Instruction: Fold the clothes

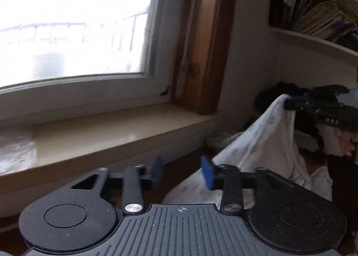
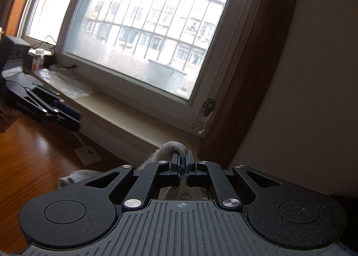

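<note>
A white garment with a faint grey print (image 1: 264,141) hangs in a peak at the right of the left wrist view. My right gripper (image 1: 290,101) holds it up by its top edge. In the right wrist view, that gripper (image 2: 183,166) is shut on a bunched fold of the white garment (image 2: 172,147), and the rest of the cloth drops below out of sight. My left gripper (image 1: 182,172) is open with nothing between its blue pads; its right pad sits just in front of the hanging cloth. It also shows at the left as the left gripper (image 2: 67,119).
A window with a beige sill (image 1: 107,126) fills the far side, framed by dark wood (image 1: 201,54). A shelf with books (image 1: 317,16) is at the upper right, with dark clothes (image 1: 279,92) below it. The wooden table (image 2: 29,155) carries a small bottle (image 2: 37,59) and cables at the far left.
</note>
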`<action>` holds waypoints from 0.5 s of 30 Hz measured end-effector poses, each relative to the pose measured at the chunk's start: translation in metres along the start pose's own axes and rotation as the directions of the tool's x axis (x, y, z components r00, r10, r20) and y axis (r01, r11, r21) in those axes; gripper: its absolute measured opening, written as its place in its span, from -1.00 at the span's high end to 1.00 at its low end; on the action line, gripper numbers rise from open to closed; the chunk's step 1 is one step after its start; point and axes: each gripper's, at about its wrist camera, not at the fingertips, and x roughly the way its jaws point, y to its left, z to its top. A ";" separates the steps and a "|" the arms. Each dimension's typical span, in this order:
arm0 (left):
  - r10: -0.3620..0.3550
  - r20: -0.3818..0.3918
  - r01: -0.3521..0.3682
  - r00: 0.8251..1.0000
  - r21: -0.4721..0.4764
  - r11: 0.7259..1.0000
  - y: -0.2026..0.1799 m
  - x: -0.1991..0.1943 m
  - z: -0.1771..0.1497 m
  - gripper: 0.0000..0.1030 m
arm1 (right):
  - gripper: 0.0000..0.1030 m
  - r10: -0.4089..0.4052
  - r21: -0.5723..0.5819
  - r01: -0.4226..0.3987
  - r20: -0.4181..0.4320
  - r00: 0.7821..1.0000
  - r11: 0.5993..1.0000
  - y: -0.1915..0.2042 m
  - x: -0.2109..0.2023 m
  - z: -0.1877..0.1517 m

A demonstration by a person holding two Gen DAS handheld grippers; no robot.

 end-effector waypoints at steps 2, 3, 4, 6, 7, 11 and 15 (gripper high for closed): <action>-0.031 -0.001 0.031 1.000 0.018 0.999 -0.013 0.009 0.003 -0.06 | 0.88 0.015 0.002 -0.015 -0.014 1.000 1.000 0.003 0.000 -0.005; -0.049 -0.006 0.050 0.999 0.026 0.998 -0.021 0.016 0.004 -0.10 | 0.87 0.022 0.003 -0.022 -0.021 1.000 1.000 0.005 0.000 -0.008; -0.064 -0.013 0.065 0.998 0.038 0.997 -0.030 0.024 0.004 -0.17 | 0.83 0.029 0.004 -0.029 -0.028 0.999 1.000 0.006 0.001 -0.011; -0.089 -0.034 0.091 0.995 0.067 0.994 -0.047 0.040 0.001 -0.22 | 0.78 0.039 0.003 -0.038 -0.064 0.997 0.999 0.009 0.002 -0.022; -0.096 -0.043 0.099 0.994 0.081 0.992 -0.054 0.046 -0.002 -0.23 | 0.73 0.042 0.003 -0.042 -0.088 0.995 0.999 0.011 0.003 -0.030; -0.094 -0.098 0.105 0.991 0.112 0.988 -0.063 0.061 -0.019 -0.26 | 0.49 0.059 0.030 -0.055 -0.143 0.988 0.998 0.009 -0.008 -0.061; -0.051 -0.150 0.066 0.987 0.095 0.993 -0.045 0.065 -0.038 -0.31 | 0.40 0.048 0.066 -0.037 -0.186 0.981 0.997 0.002 -0.023 -0.091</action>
